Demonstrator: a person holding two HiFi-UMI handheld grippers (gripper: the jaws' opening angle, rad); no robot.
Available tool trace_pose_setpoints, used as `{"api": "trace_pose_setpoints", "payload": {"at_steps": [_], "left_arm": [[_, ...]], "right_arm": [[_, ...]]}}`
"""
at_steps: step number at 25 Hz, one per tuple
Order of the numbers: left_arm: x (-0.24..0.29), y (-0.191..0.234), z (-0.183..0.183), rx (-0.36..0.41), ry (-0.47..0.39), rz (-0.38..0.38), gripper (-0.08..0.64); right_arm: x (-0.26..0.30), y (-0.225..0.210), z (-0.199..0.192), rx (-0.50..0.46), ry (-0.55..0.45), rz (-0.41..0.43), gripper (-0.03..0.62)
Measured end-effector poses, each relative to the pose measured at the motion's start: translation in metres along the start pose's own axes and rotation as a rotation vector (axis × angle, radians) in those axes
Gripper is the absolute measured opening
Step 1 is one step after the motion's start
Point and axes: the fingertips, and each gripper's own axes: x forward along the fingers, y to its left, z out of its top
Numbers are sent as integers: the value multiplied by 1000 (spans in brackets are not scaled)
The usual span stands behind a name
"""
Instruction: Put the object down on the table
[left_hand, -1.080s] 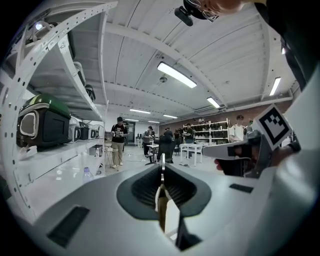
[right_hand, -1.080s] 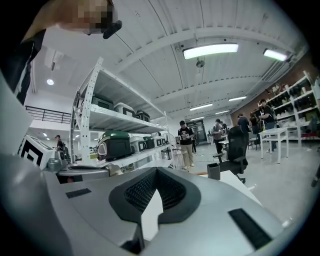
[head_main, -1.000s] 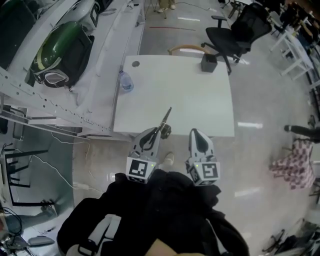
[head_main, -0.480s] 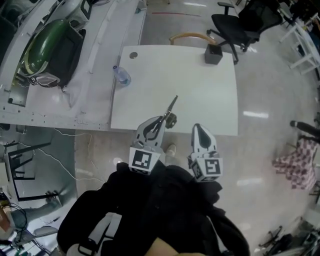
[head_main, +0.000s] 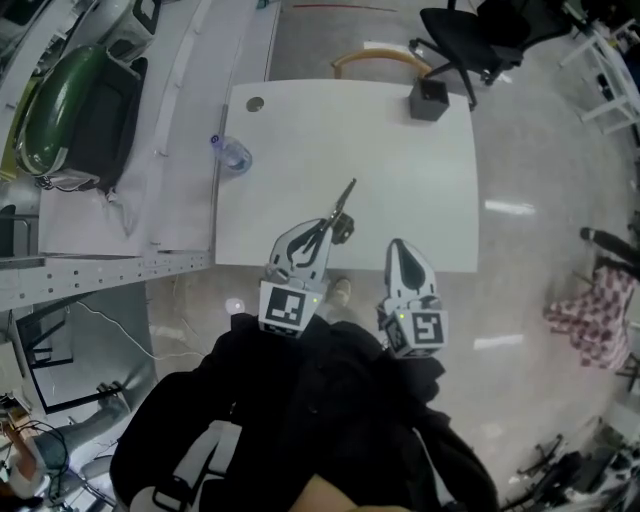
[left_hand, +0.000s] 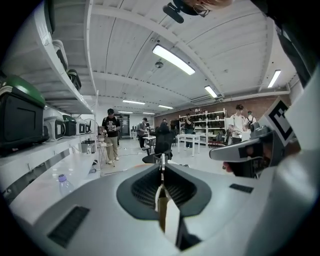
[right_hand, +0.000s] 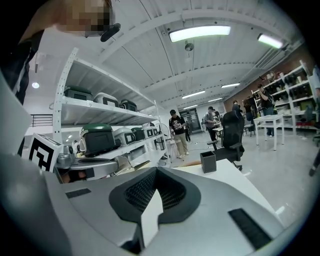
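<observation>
A thin metal tool with dark handle loops, like scissors (head_main: 341, 211), sticks out up and to the right from my left gripper (head_main: 322, 231), which is shut on it. Tool and jaws hang over the near edge of the white table (head_main: 400, 170). In the left gripper view the tool (left_hand: 161, 161) shows edge-on, pinched between the jaws of the left gripper (left_hand: 161, 170). My right gripper (head_main: 398, 245) is beside it at the table's near edge, shut with nothing in it; its jaws meet in the right gripper view (right_hand: 156, 175).
A clear water bottle (head_main: 232, 155) stands at the table's left edge and a black box (head_main: 430, 100) at its far right corner. A black office chair (head_main: 470, 30) and a wooden chair back (head_main: 375, 60) are beyond. Shelving with a green-lidded case (head_main: 60, 120) runs along the left.
Both grippers have moved forward and a little lower, from short of the table's near edge to over it. The left one still holds the tool.
</observation>
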Motion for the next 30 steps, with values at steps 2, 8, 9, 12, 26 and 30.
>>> {"api": "trace_pose_setpoints", "payload": {"at_steps": [2, 8, 9, 12, 26, 30], "left_arm": [[12, 6, -1, 10, 10, -10, 25], [45, 23, -4, 24, 38, -37, 25], [51, 26, -5, 30, 41, -39, 25], [66, 33, -9, 57, 61, -45, 25], [119, 59, -47, 226, 149, -91, 25], [128, 58, -54, 241, 167, -128, 25]], "right_arm": [[10, 0, 3, 15, -5, 5, 2], [34, -12, 4, 20, 4, -14, 2], [38, -14, 3, 22, 7, -16, 2], [47, -19, 1, 29, 20, -24, 2], [76, -29, -16, 53, 71, -43, 2], [84, -26, -18, 55, 82, -38, 2]]}}
